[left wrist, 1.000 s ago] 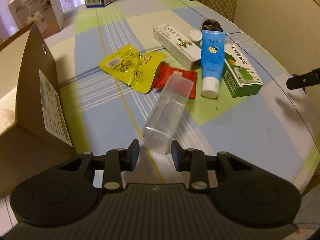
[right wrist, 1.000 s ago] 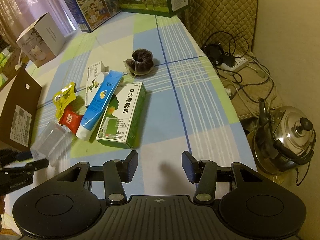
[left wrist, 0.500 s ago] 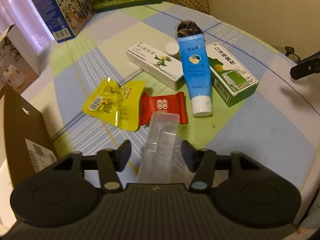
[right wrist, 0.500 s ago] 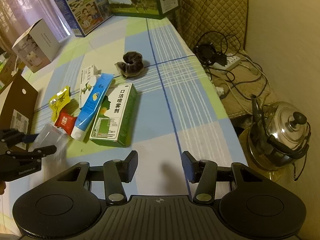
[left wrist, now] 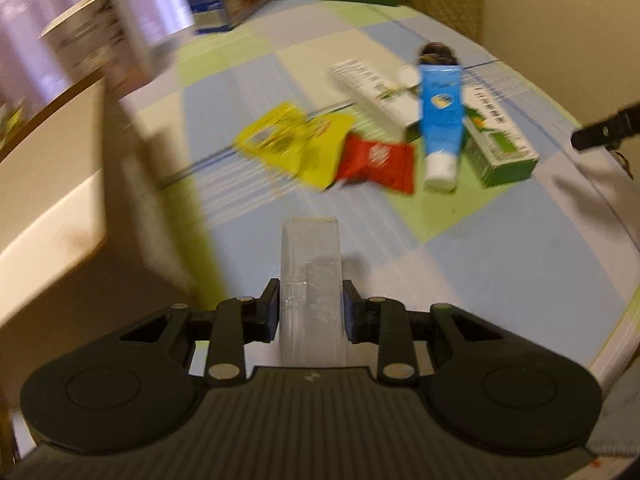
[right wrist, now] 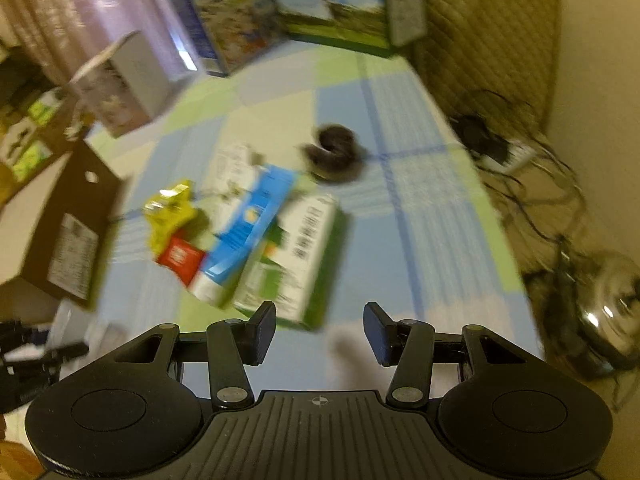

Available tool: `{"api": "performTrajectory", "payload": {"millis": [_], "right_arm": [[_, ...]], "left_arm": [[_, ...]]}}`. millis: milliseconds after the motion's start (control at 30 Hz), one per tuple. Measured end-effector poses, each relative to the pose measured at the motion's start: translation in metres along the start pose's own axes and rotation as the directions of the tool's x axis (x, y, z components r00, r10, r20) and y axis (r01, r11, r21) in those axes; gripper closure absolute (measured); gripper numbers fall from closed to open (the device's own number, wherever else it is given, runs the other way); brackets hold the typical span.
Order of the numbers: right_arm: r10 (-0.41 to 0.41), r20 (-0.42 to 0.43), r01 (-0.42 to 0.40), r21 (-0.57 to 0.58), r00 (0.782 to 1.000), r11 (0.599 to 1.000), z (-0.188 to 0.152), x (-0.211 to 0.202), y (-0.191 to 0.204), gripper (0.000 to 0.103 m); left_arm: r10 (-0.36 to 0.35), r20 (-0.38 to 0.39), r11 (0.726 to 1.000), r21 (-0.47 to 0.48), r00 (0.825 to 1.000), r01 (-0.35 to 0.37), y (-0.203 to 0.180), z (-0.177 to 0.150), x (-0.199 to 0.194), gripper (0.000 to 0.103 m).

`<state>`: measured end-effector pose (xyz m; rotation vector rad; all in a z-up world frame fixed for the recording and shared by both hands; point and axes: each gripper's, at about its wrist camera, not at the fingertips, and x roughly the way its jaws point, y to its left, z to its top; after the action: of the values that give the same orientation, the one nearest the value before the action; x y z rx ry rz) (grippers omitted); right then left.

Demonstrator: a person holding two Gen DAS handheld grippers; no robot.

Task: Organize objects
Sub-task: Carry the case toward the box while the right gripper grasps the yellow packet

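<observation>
My left gripper [left wrist: 310, 306] is shut on a clear plastic case [left wrist: 310, 264] and holds it above the checked tablecloth, next to the open brown cardboard box [left wrist: 52, 200] on its left. Beyond lie a yellow packet [left wrist: 294, 144], a red packet [left wrist: 376, 160], a blue tube [left wrist: 440, 120], a green box [left wrist: 500, 144] and a white box [left wrist: 376, 92]. My right gripper [right wrist: 320, 332] is open and empty just in front of the green box [right wrist: 296, 256] and the blue tube [right wrist: 248, 228]. Both views are blurred.
A dark hair scrunchie [right wrist: 336, 152] lies behind the pile. A white carton [right wrist: 124, 84] and milk cartons [right wrist: 280, 12] stand at the back. A steel kettle [right wrist: 600, 304] and cables [right wrist: 520, 160] lie off the table's right edge.
My left gripper has closed on the clear case and lifted it, swinging left toward the cardboard box. My right gripper has moved closer to the green box.
</observation>
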<state>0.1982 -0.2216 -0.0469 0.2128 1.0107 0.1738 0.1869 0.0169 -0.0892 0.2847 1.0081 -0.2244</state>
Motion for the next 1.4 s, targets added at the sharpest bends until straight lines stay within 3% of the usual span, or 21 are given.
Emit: {"api": "performTrajectory", "payload": {"millis": [233, 433, 500, 667, 867, 1233, 1300, 1333, 1400], "right_arm": [[0.220, 0.010, -0.219, -0.019, 0.976, 0.975, 0.026, 0.028, 0.036, 0.057], [0.361, -0.010, -0.358, 0.102, 0.932, 0.928, 0.041, 0.070, 0.060, 0.057], [0.370, -0.010, -0.365, 0.146, 0.929, 0.919, 0.046, 0.084, 0.068, 0.057], [0.323, -0.001, -0.313, 0.243, 0.946, 0.918, 0.058, 0.115, 0.079, 0.057], [0.310, -0.019, -0.288, 0.320, 0.951, 0.903, 0.062, 0.144, 0.086, 0.057], [0.351, 0.078, -0.340, 0.509, 0.933, 0.791, 0.057, 0.181, 0.081, 0.058], [0.347, 0.094, -0.344, 0.515, 0.933, 0.785, 0.057, 0.183, 0.080, 0.067], [0.339, 0.091, -0.336, 0.513, 0.936, 0.790, 0.058, 0.184, 0.081, 0.081], [0.349, 0.087, -0.343, 0.511, 0.933, 0.789, 0.057, 0.188, 0.080, 0.087]], "left_arm": [[0.132, -0.062, 0.973, -0.183, 0.989, -0.141, 0.061, -0.055, -0.030, 0.077], [0.236, -0.115, 0.909, -0.324, 0.965, -0.261, 0.104, -0.094, -0.054, 0.077], [0.259, -0.127, 0.888, -0.359, 0.958, -0.288, 0.118, -0.102, -0.059, 0.077], [0.307, -0.157, 0.837, -0.425, 0.939, -0.345, 0.151, -0.118, -0.070, 0.077], [0.327, -0.177, 0.782, -0.500, 0.928, -0.372, 0.183, -0.130, -0.074, 0.077], [0.297, -0.182, 0.767, -0.539, 0.937, -0.348, 0.195, -0.137, -0.069, 0.077], [0.295, -0.184, 0.762, -0.546, 0.938, -0.347, 0.199, -0.139, -0.067, 0.077], [0.294, -0.184, 0.760, -0.550, 0.938, -0.346, 0.202, -0.140, -0.066, 0.077], [0.293, -0.185, 0.756, -0.556, 0.938, -0.346, 0.205, -0.142, -0.065, 0.077]]}}
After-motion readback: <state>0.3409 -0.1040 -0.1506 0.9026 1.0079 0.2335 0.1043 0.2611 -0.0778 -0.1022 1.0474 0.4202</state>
